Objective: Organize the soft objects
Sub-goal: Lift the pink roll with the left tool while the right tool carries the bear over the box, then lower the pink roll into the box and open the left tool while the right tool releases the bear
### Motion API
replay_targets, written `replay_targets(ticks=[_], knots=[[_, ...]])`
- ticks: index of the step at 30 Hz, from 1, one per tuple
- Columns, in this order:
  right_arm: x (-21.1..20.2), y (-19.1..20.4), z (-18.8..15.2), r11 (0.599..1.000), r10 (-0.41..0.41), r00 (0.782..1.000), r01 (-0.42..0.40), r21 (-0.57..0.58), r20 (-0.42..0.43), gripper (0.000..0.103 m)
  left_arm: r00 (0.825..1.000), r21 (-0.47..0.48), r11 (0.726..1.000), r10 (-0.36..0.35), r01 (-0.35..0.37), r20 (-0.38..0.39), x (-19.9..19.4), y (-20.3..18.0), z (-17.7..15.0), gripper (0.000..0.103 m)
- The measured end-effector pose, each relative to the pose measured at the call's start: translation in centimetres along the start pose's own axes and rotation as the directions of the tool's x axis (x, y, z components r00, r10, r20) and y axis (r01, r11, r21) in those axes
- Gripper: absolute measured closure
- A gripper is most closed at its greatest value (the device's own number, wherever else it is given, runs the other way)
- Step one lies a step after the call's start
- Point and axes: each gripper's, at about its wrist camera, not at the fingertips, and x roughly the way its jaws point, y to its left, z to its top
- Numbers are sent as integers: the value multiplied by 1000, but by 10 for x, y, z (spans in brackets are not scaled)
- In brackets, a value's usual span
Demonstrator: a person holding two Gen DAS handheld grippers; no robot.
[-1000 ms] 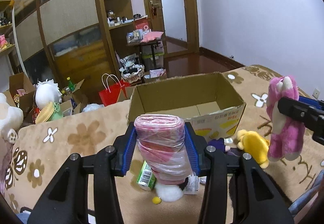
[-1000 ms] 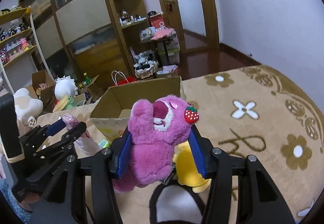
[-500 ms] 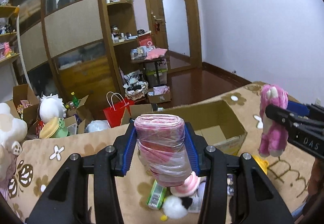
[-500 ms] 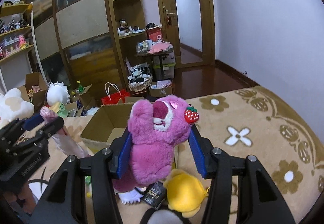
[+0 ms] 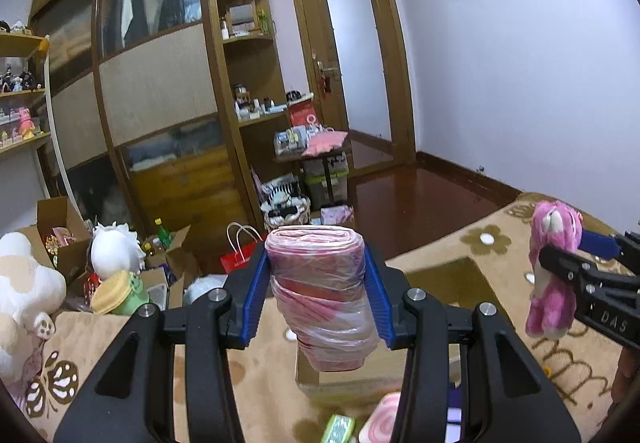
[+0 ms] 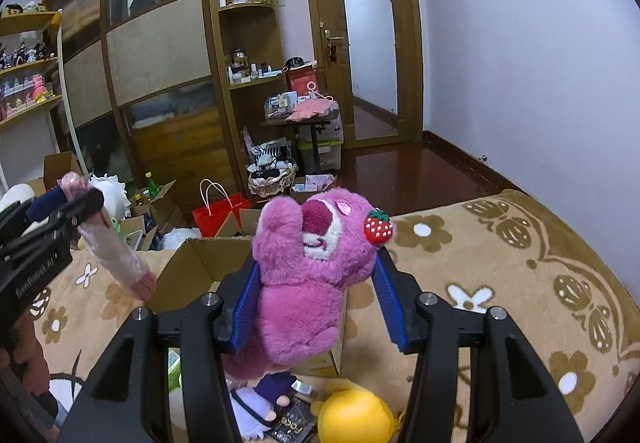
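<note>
1. Your left gripper (image 5: 316,297) is clenched on a roll of pink plastic bags (image 5: 320,299), filling the centre of the left wrist view; the roll stands nearly upright between the blue pads.
2. Your right gripper (image 6: 316,301) is grasping a pink plush bear (image 6: 308,275) at centre frame in the right wrist view, with a red strawberry (image 6: 377,225) on its ear.
3. Only the right wrist view shows the lower-frame clutter on the bed: a yellow plush (image 6: 354,419), a small purple-clad doll (image 6: 260,399), and a dark packet reading "face" (image 6: 290,421).
4. Only the left wrist view shows a pink-and-white swirl item (image 5: 380,421) and a green packet (image 5: 339,427) at its bottom edge.
5. The cardboard box (image 6: 192,275) sits open on the flowered blanket (image 6: 500,283), behind the bear; in the left wrist view the roll hangs over it.
6. Each view catches the other tool: "DAS" is legible on the black body at the right edge of the left wrist view; the lettering at the left edge of the right wrist view is too blurred to read.
7. Farther off, a red paper bag (image 6: 218,213) stands on the floor beside open cartons, with the wooden wardrobe (image 6: 160,63) and door (image 6: 370,43) at the upper frame.
</note>
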Motion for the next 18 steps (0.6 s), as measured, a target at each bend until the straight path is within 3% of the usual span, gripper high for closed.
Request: replay_targets(ticks=[13, 18], knots=[[32, -1, 10, 999, 32, 999, -32, -5, 4, 47, 999, -26, 1000, -16, 17, 41, 25, 6, 5, 59], [44, 1, 10, 998, 58, 998, -58, -8, 1, 47, 999, -50, 998, -30, 30, -11, 45, 9, -7, 59]])
